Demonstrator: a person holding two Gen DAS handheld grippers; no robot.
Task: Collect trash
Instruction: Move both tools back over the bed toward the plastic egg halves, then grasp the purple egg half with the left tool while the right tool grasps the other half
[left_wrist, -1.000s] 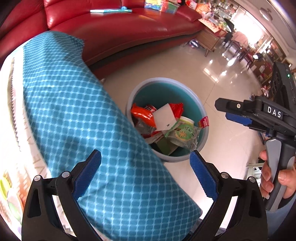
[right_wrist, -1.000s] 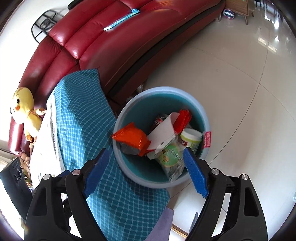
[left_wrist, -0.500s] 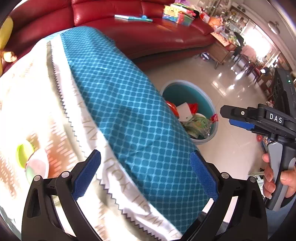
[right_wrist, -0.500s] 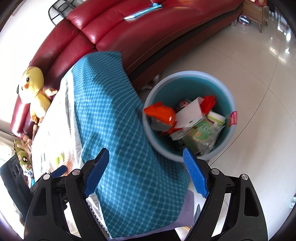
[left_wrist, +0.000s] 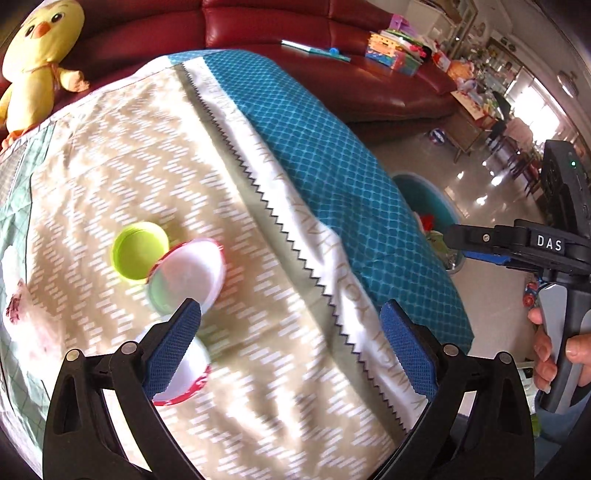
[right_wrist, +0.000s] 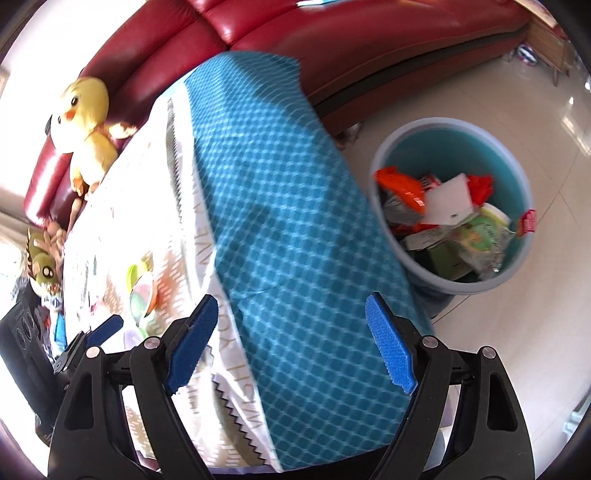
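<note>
Trash is the job, and both views have swung away from the bin (right_wrist: 452, 206) and back over the worktop (left_wrist: 229, 369). A second ago the left camera looked right down into the bin; now the bin shows only as a small sliver past the edge of the blue cloth (left_wrist: 332, 155). It already has wrappers and a white card in it.

Under the left gripper (left_wrist: 291, 343) sit more things to pick up: a green cup (left_wrist: 138, 253), a white lid with a red rim (left_wrist: 186, 273) leaning on it, and another white lid (left_wrist: 184, 376) partly hidden behind the left pad. The left gripper is wide open and holds nothing.

The right gripper (right_wrist: 291, 343) is wide open and empty too. It hangs over the edge of the cloth, with the bin on the floor off to its right.

So it looks like a drop is done and the hands are back for more. I think the next grab is the lid nearest the left gripper. The picture is blurry, so I cannot tell if the pad touches it.
</note>
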